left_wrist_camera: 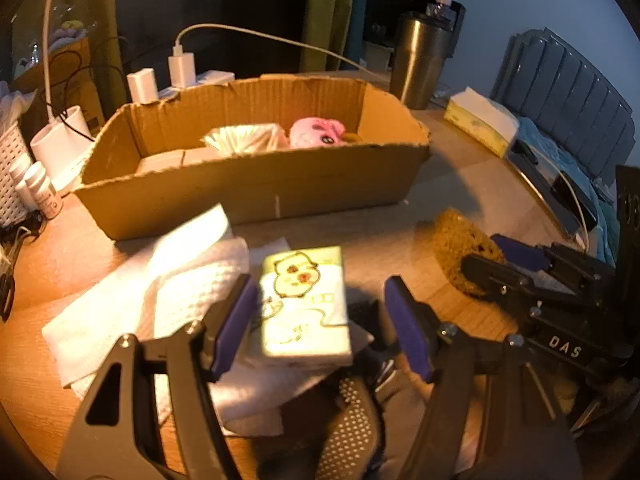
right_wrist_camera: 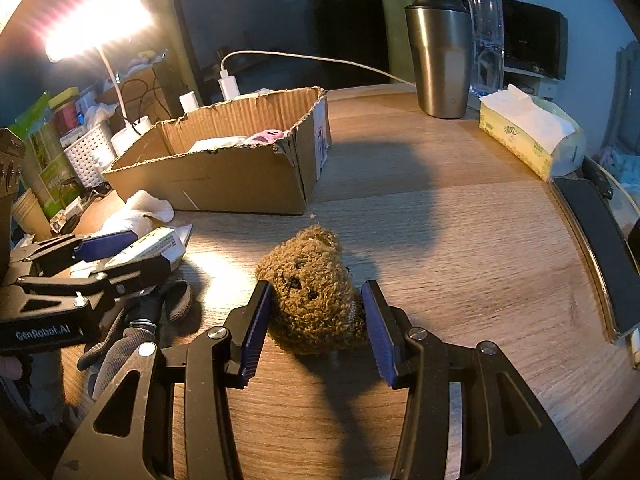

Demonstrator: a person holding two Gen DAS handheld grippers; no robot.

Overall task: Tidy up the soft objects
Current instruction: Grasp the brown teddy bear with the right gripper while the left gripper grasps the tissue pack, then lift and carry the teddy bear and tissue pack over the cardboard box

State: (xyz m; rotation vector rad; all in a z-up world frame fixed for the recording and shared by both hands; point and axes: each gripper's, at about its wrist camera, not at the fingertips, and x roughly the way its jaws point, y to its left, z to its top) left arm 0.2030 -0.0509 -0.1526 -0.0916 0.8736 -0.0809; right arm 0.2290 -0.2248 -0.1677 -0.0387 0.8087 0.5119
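Note:
A small tissue packet (left_wrist_camera: 304,304) with a yellow duck print lies on white paper towels (left_wrist_camera: 132,312), between the fingers of my left gripper (left_wrist_camera: 324,320). The left pad touches the packet's edge and the right pad stands clear of it, so this gripper is open. A brown teddy bear (right_wrist_camera: 312,288) rests on the wooden table, and my right gripper (right_wrist_camera: 316,324) is shut on its body, a pad on each side. Behind them, the open cardboard box (left_wrist_camera: 256,188) holds a pink plush (left_wrist_camera: 316,132) and a pale paper bundle (left_wrist_camera: 240,138).
A steel tumbler (right_wrist_camera: 440,60) and a yellow tissue pack (right_wrist_camera: 528,140) stand at the back right. A dark flat device (right_wrist_camera: 600,248) lies along the right table edge. A dotted grey glove (left_wrist_camera: 352,420) lies below my left gripper. Chargers, a white basket (right_wrist_camera: 86,156) and a lit lamp crowd the left.

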